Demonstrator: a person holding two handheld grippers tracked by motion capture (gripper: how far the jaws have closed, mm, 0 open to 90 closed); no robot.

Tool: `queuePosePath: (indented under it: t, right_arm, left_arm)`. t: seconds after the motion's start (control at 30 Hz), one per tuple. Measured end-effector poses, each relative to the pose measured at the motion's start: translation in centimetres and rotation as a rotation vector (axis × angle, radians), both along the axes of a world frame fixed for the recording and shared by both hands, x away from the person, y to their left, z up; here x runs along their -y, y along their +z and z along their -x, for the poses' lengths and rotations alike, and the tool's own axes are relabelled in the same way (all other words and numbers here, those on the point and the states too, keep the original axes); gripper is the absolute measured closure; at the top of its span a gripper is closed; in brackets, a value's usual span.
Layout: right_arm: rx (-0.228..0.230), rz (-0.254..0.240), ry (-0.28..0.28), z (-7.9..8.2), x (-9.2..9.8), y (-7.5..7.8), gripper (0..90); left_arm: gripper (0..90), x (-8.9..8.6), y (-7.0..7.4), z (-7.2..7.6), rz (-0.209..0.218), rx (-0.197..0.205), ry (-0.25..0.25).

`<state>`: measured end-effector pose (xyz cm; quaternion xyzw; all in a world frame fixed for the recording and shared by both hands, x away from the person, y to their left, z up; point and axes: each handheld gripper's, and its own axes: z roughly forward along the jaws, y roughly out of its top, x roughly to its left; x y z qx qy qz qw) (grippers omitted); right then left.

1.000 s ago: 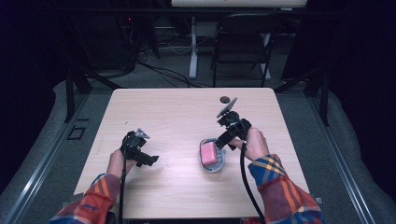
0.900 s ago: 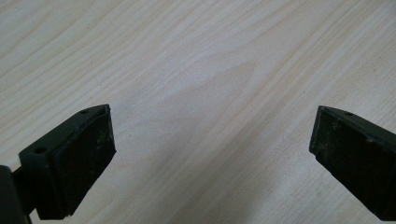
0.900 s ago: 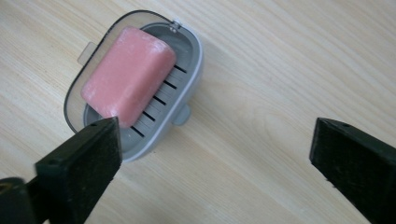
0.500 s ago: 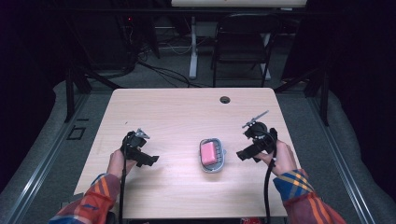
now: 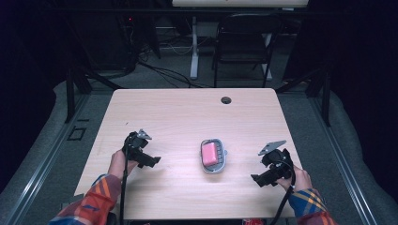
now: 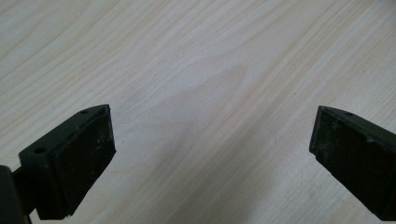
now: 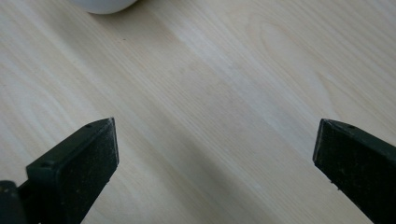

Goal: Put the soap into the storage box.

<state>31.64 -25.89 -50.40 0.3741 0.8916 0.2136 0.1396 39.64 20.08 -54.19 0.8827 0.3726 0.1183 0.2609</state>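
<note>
Both grippers' jaws are spread over bare table (image 5: pixel 187 112); high view adds pink soap (image 5: pixel 209 153), probably dished

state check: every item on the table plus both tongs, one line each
pink soap: lying in the dish, untouched
soap dish: flat on the table, mid-table, nothing gripping it
left tongs: open, empty, over bare wood
right tongs: open, empty, right of the dish
table: bare light wood around the dish
</note>
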Motion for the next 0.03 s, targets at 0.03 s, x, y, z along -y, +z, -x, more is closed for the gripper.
queuePosePath:
  t: [0.03]
  right_arm:
    - [0.000, 0.000, 0.000, 0.00, 0.00, 0.00, 0.0]
  left_arm:
    - [0.2, 0.00, 0.00, 0.00, 0.000, 0.000, 0.000]
